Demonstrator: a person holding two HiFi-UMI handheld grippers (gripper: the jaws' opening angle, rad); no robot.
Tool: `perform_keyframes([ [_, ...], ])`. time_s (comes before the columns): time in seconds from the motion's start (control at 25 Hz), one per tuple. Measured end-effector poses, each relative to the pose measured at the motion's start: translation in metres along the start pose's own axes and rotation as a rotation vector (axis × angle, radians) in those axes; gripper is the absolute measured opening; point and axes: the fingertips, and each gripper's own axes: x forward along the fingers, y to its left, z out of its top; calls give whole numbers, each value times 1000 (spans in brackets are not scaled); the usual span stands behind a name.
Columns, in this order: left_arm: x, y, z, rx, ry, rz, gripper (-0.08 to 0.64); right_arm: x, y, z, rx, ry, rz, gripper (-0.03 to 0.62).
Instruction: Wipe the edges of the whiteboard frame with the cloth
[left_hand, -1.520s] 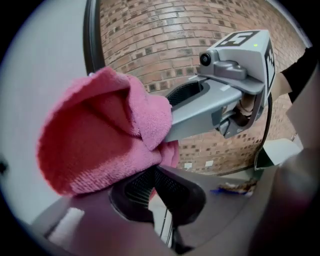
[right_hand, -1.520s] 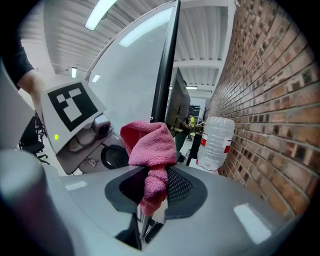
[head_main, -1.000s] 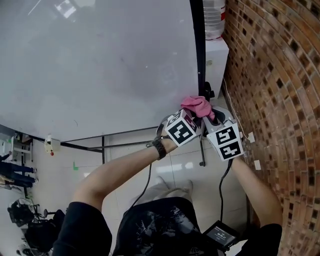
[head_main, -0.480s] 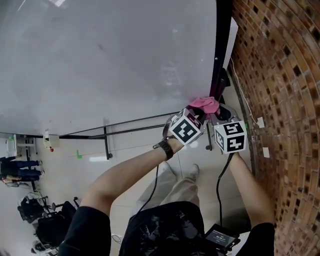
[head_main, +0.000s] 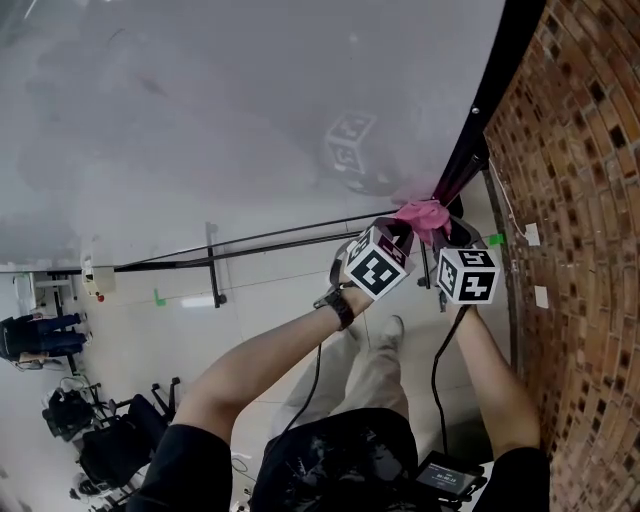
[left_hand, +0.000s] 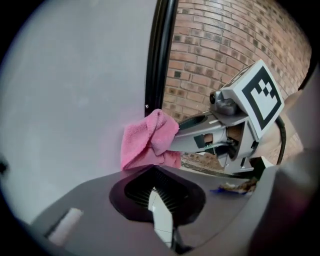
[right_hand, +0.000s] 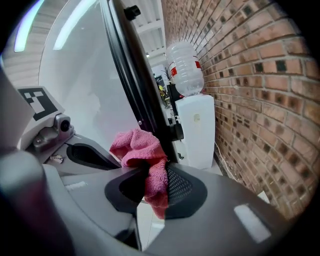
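Both bare forearms reach forward side by side, the left one crossing in from the lower left with a watch (head_main: 342, 305) at the wrist. The two marker cubes sit close together just below the lower right corner of the whiteboard (head_main: 200, 120).

The right tongs (right_hand: 150, 186) are clamped on the pink cloth (right_hand: 142, 152). A bunched fold of it rises above the jaws and a tail hangs down between them. The cloth rests against the black frame edge (right_hand: 132, 75) on the board's right side, low down near a small screw.

The left tongs (left_hand: 154, 186) have their jaws drawn together with nothing between them. They sit just beside the right tongs, pointing at the same spot, with the cloth directly ahead of their tips.

A brick wall (head_main: 585, 200) runs close along the right of the frame, leaving a narrow gap. A white water dispenser (right_hand: 197, 127) with a clear bottle (right_hand: 185, 70) on top stands in that gap beyond the cloth. The stand's dark crossbar (head_main: 250, 243) runs below the board over a pale tiled floor (head_main: 270, 300).
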Motion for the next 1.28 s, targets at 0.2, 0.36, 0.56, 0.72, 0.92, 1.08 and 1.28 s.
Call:
perform_keyframes([
  [0.2,3,1,-16,-45,-6,10,2,16,3,-9,36,18,8,75],
  [0.36,3,6,-28,-77,-12,26,2,28,5,-15,52,43,15,75],
  [0.56,-9,14,-53,-115,-21,44,2,41,17,-27,40,88,26,75],
  [0.72,-26,27,-78,-157,-42,70,2,52,34,-36,19,121,20,75],
  [0.92,-61,53,-116,-203,-67,127,2,67,74,-42,-10,135,56,75],
  [1.08,-89,70,-149,-210,-86,162,2,82,116,-45,-41,162,64,75],
  [1.28,-122,93,-177,-245,-124,198,2,100,181,-52,-74,185,94,75],
])
